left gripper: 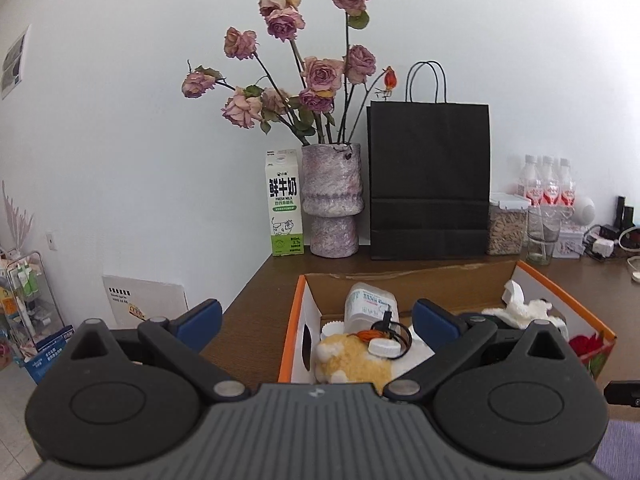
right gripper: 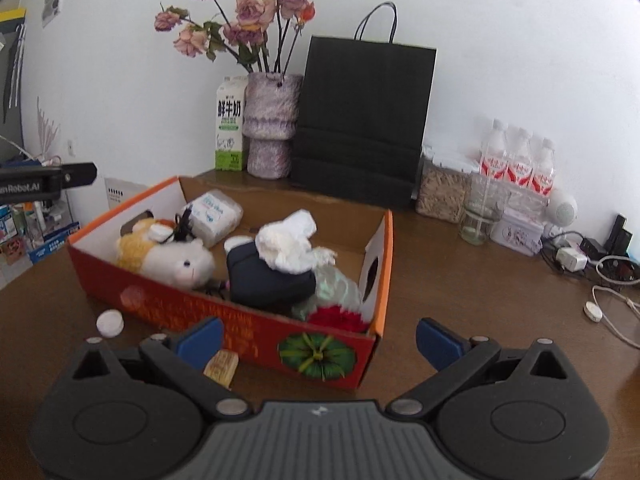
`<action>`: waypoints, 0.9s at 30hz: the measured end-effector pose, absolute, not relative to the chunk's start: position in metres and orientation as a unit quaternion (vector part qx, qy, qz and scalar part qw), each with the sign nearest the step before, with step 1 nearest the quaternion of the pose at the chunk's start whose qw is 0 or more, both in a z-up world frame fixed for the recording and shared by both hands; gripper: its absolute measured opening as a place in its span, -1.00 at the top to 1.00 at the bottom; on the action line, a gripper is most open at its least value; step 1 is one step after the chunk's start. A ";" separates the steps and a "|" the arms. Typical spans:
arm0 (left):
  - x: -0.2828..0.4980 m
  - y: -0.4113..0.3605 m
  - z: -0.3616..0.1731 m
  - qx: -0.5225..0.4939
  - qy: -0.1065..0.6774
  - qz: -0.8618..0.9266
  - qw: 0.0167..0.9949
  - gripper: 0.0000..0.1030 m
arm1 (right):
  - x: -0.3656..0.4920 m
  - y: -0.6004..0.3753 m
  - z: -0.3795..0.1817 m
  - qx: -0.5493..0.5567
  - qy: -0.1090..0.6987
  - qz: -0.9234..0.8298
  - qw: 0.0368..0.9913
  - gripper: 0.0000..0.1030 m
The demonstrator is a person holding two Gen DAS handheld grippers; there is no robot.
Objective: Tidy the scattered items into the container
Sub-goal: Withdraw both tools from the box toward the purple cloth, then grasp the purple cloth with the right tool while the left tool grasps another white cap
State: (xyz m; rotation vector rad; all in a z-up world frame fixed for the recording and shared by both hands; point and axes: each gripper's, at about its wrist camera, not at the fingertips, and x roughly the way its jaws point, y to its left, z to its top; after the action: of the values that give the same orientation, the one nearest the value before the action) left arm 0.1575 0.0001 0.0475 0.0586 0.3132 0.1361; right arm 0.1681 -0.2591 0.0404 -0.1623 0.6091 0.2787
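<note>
Red-orange box, possibly watermelon-printed

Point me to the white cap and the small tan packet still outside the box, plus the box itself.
white cap (right gripper: 109, 323), right wrist view, top face.
tan packet (right gripper: 221, 367), right wrist view, upper face.
box (right gripper: 248, 330), right wrist view, red front wall.

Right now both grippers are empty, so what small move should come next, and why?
Probably lower the open right hand-held gripper leftward onto the small tan rectangular block. It lies on the brown wooden table just outside the red and orange cardboard box, beside that gripper's left finger. A round white cap also remains outside, farther left.
</note>
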 end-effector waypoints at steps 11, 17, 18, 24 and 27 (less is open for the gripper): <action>0.127 -0.002 -0.005 0.050 0.280 0.046 0.957 -1.00 | 0.138 -0.261 -0.013 -0.051 0.417 0.155 0.894 -1.00; 0.122 -0.002 -0.020 0.042 0.307 0.044 0.950 -1.00 | 0.136 -0.254 -0.019 -0.060 0.413 0.159 0.895 -1.00; 0.121 -0.002 -0.021 0.040 0.308 0.043 0.950 -1.00 | 0.137 -0.254 -0.019 -0.061 0.411 0.161 0.895 -1.00; 0.121 -0.001 -0.017 0.028 0.306 0.046 0.950 -1.00 | 0.139 -0.252 -0.019 -0.058 0.409 0.155 0.898 -1.00; 0.119 0.002 -0.016 0.019 0.304 0.051 0.951 -1.00 | 0.133 -0.251 -0.020 -0.057 0.398 0.154 0.903 -0.86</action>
State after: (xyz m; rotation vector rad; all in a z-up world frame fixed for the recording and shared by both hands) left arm 0.1193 0.0021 -0.0161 0.0391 0.6184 0.1043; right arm 0.1329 -0.2510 -0.0195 -0.1188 0.8230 0.3182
